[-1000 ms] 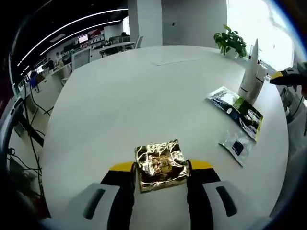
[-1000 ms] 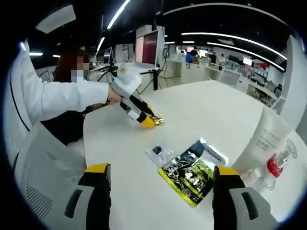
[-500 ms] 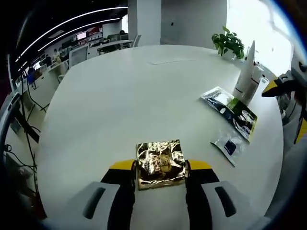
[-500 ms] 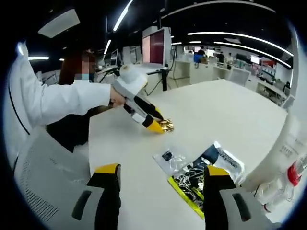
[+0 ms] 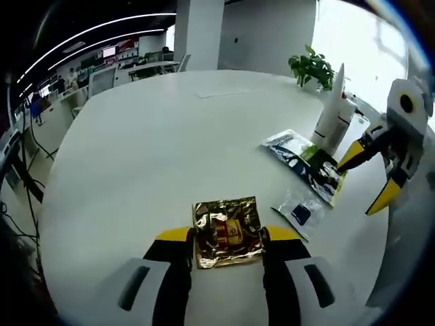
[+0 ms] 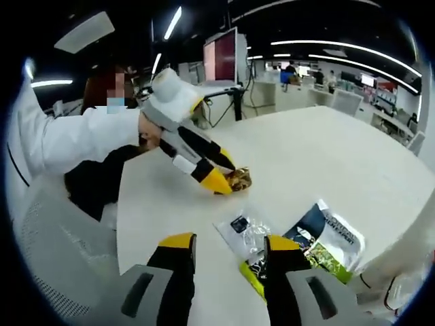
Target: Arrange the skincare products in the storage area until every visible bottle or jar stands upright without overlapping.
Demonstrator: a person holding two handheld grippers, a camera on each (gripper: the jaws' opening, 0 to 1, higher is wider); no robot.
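On the white round table [image 5: 170, 136], seen from the left gripper view, the left gripper [image 5: 226, 239] has its jaws pinched against the two sides of a crinkly gold foil packet [image 5: 226, 232], which lies flat on the tabletop right between them. Further along the table from that gold packet sits a small clear sachet [image 5: 299, 209] with a dark square in it, and just past that a bigger black-and-green pouch [image 5: 306, 163]. A tall white pump bottle [image 5: 331, 117] stands upright just behind the pouch, with a potted plant [image 5: 311, 66] beyond it near the table edge. The right gripper [image 5: 370, 178] hangs over the far end of the pouch, jaws spread apart, nothing between them.

Over in the right gripper view, the right gripper [image 6: 226, 250] shows its yellow-tipped jaws apart and empty, hovering just above the clear sachet [image 6: 246, 231] and the near edge of the black-and-green pouch [image 6: 321, 243]. Beyond the sachet, a person's hand [image 6: 146, 132] in a white sleeve [image 6: 75, 139] holds the left gripper [image 6: 225, 182], its tips clamped on the gold foil packet [image 6: 240, 180] on the table [image 6: 319, 156]. Whether that packet is skincare, I can't tell.
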